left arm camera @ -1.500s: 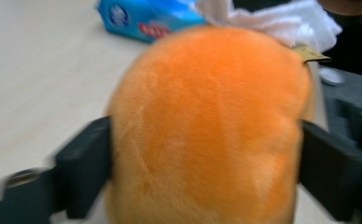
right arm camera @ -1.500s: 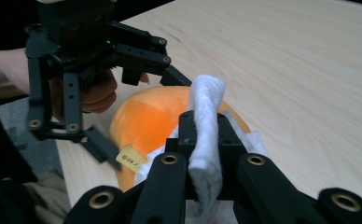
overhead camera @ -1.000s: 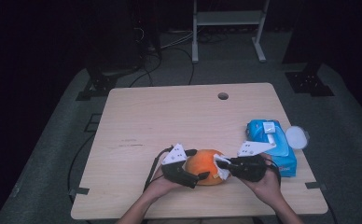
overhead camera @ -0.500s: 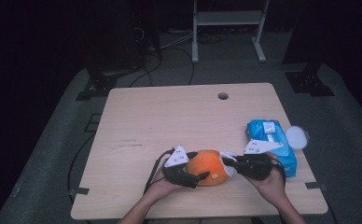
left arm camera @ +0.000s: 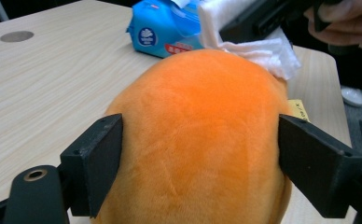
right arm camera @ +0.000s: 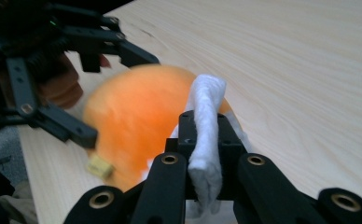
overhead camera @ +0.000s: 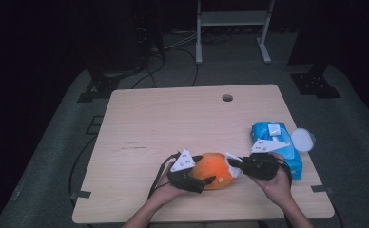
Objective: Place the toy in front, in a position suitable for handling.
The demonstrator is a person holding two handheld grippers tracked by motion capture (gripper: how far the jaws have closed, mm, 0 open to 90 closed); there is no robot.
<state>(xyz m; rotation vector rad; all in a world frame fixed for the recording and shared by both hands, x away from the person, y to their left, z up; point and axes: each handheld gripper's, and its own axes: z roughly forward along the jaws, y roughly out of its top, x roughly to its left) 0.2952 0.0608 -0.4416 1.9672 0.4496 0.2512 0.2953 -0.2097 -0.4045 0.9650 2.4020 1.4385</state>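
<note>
An orange plush toy (overhead camera: 215, 175) lies near the table's front edge. My left gripper (overhead camera: 204, 169) is shut on it from the left. Both pads (left arm camera: 97, 163) press into the plush (left arm camera: 202, 140), and the jaws have just been opening a little with the toy still between them. My right gripper (overhead camera: 232, 164) comes in from the right, shut on a folded white wipe (right arm camera: 207, 126). The wipe (left arm camera: 263, 49) rests against the toy's far end (right arm camera: 128, 121).
A blue pack of wipes (overhead camera: 273, 142) lies to the right of my right hand, with a round white lid (overhead camera: 302, 140) at the table's right edge. The wooden table (overhead camera: 173, 123) has a cable hole (overhead camera: 227, 98) near its back edge.
The right gripper with the wipe has shifted slightly along the toy's right end. The left gripper has stayed on the toy in about the same place.
</note>
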